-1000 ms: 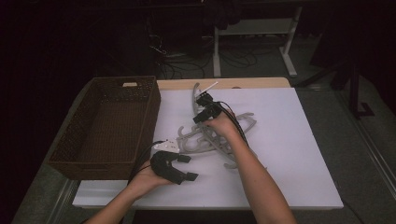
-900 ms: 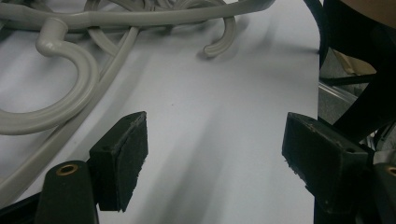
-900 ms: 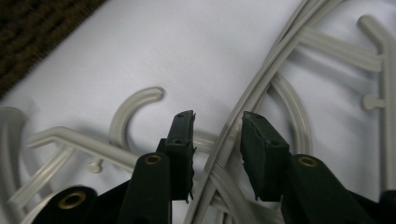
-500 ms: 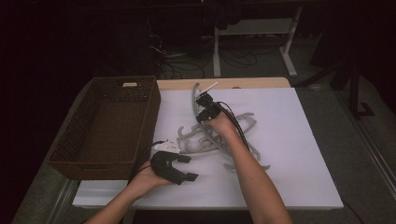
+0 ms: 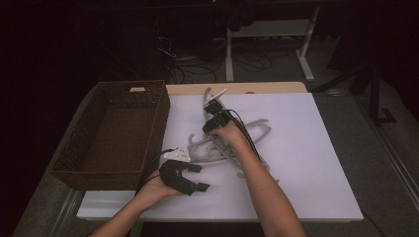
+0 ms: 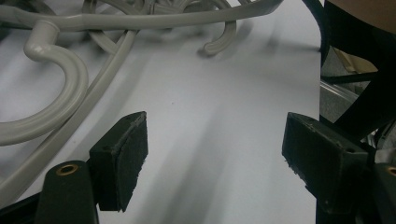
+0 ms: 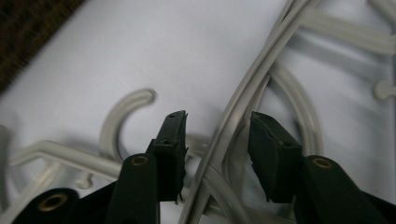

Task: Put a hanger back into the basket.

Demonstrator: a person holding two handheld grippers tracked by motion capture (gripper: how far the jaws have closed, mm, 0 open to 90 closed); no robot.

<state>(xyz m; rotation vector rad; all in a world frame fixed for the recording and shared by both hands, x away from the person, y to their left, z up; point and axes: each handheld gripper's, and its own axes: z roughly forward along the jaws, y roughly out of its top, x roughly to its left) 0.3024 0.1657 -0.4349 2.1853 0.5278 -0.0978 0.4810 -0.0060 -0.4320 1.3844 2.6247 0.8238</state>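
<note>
A tangle of grey plastic hangers point(image 5: 232, 143) lies in the middle of the white board point(image 5: 306, 163). My right gripper point(image 5: 212, 109) hovers over the far end of the pile. In the right gripper view its jaws point(image 7: 217, 144) have just been opening, and one hanger bar point(image 7: 233, 116) runs between the pads without either pad touching it. My left gripper point(image 5: 199, 177) rests open near the front left of the board. Bare white surface lies between its jaws point(image 6: 215, 158), and a hanger hook point(image 6: 60, 84) sits just beyond them.
A dark wicker basket point(image 5: 99, 177) stands along the left edge of the board, with nothing seen in it. A wooden strip point(image 5: 257, 88) runs along the far edge. Beyond the table are a dark floor, cables and a white desk frame point(image 5: 306, 54).
The right hand has shifted slightly over the hanger pile. The left hand and its gripper have kept still.
</note>
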